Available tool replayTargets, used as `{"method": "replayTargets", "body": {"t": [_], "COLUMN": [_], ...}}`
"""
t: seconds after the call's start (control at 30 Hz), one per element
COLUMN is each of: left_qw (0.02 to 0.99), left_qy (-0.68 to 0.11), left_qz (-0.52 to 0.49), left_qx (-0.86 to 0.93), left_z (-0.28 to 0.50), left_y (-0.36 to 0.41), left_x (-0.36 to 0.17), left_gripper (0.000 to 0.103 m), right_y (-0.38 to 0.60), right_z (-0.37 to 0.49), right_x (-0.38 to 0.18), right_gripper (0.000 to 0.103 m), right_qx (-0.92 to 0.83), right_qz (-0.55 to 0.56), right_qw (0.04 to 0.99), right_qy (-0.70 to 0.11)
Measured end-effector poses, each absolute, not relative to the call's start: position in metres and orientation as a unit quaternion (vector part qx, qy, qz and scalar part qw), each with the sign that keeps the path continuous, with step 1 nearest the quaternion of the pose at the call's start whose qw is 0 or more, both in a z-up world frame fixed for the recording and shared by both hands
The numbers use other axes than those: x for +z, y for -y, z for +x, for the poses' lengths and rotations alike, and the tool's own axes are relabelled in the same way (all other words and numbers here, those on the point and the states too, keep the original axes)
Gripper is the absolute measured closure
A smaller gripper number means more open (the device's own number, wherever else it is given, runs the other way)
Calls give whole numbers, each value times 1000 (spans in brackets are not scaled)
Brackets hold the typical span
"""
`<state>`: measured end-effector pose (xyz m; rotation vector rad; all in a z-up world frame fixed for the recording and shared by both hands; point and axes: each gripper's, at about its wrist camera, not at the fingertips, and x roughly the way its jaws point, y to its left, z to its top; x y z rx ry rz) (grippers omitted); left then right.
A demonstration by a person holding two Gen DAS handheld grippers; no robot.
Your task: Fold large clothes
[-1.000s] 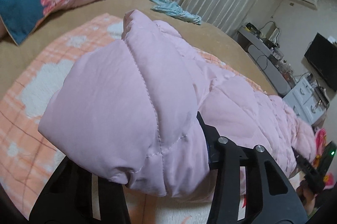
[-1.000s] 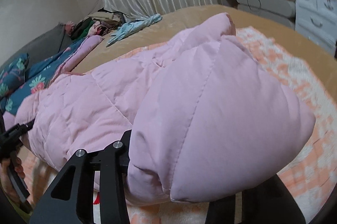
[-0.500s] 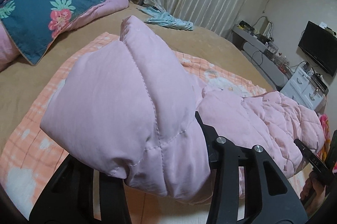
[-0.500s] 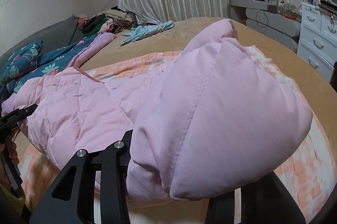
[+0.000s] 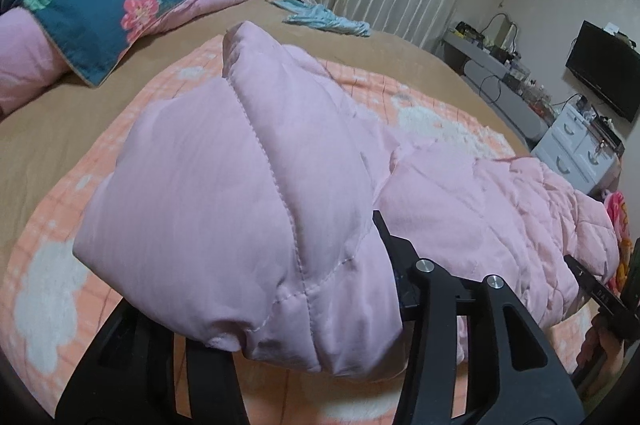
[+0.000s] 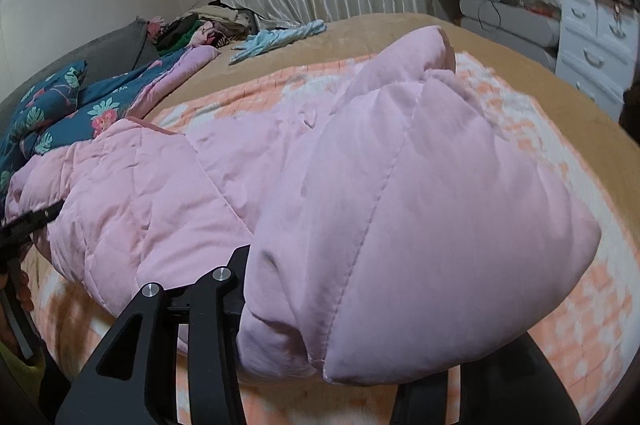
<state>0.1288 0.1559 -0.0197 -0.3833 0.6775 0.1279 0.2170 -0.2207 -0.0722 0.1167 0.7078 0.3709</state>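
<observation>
A large pink quilted jacket (image 5: 248,193) hangs stretched between my two grippers above an orange and white checked blanket (image 5: 48,265) on the bed. My left gripper (image 5: 304,321) is shut on one padded end of it, which bulges over the fingers. My right gripper (image 6: 340,329) is shut on the other end (image 6: 420,205). The quilted middle (image 6: 132,193) sags between them. The right gripper shows at the right edge of the left wrist view (image 5: 600,301); the left one at the left edge of the right wrist view (image 6: 24,229). The fingertips are hidden by fabric.
A tan bed cover (image 5: 60,129) lies under the blanket. A blue floral duvet (image 5: 100,5) and a clothes pile (image 6: 208,25) sit at the head. A light blue garment (image 5: 324,19) lies near the curtains. White drawers (image 6: 596,45) stand beside the bed.
Both grippers have lifted and pulled back with the jacket held. More of the bed, blanket and room shows beyond it, and the jacket's middle hangs lower between the two ends.
</observation>
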Motion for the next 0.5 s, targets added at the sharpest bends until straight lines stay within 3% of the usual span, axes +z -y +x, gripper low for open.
{"method": "replayTargets", "body": {"t": [0.13,0.23,0.27,0.5], "left_qw": [920,918,918,915], "left_qy": [-334,-339,-339,-352], "left_qz": [-193,-195,-195,-183], "left_qx": [63,64,65,72], "left_z": [117,111,109,93], "left_y": [-157,-159,-160,-158], "left_x": [-32,-39,-41,-38], "left_gripper": [59,55,53,28], "right_y": [229,237,240,249], "right_z": [206,204,203,180], "right_x": [-88,-97,-98,-92], "right_gripper": [56,48,40,14], "right_qx": [179,175,174,164], "right_qz": [76,105,115,107], "right_qw": [914,906,902,899], "right_qy": [-355,-372,-377,-393]}}
